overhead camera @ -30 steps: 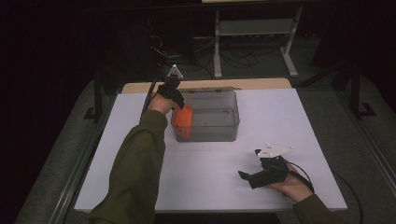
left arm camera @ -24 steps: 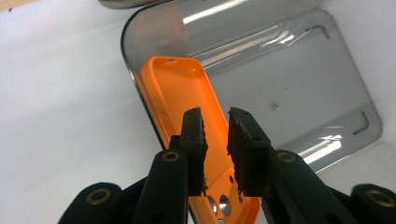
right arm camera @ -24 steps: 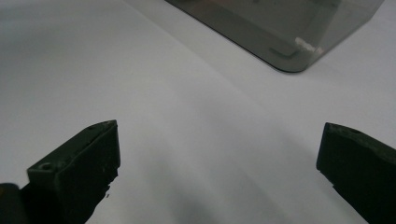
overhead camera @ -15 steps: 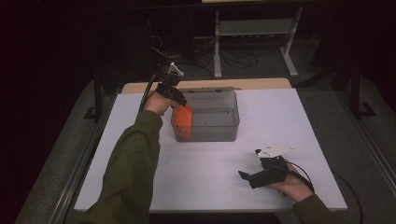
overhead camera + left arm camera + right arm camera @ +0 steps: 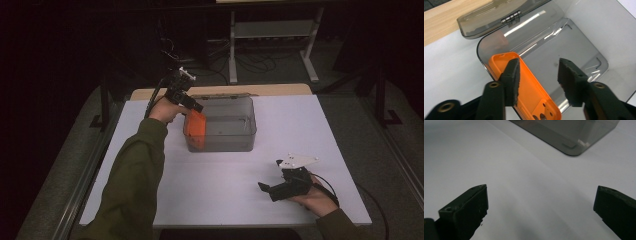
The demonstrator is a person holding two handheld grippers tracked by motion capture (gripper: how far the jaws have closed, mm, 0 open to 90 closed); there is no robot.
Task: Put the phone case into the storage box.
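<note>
Now the left gripper [image 5: 537,75], jaws just opening, is letting go of the orange phone case [image 5: 529,95] leaning against the left wall inside the smoky bin [image 5: 247,130]; withdrawing carelessly risks snagging and tipping it out. The right gripper [image 5: 265,188] is resting wide open on the near table [image 5: 220,200].

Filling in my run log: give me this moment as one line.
left tongs: open, just been opening, above orange phone case | case: leaning in smoky plastic box | right tongs: open, over white table
</note>
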